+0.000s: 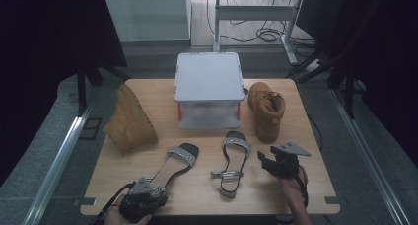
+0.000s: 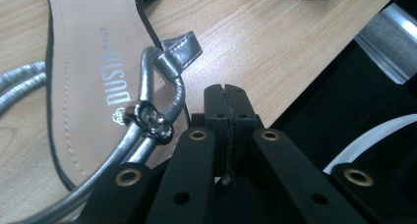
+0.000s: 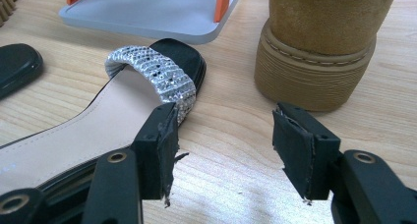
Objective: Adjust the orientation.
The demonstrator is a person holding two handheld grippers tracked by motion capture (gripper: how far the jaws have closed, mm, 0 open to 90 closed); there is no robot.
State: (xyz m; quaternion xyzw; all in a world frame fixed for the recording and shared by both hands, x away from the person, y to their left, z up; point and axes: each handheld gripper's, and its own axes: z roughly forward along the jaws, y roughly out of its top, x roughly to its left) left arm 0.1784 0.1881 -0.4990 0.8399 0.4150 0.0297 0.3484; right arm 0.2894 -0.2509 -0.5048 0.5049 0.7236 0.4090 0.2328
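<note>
On my far left a tan boot lies on its side, close beside the left sandal's toe. That sandal runs diagonally, jewelled toe band up-right, heel toward my left gripper, whose jaws are pressed together empty just beside the grey ankle strap. Behind stands the grey box. The right sandal points nearly straight away. My right gripper gapes wide beside it, empty, with the upright boot just ahead.
</note>
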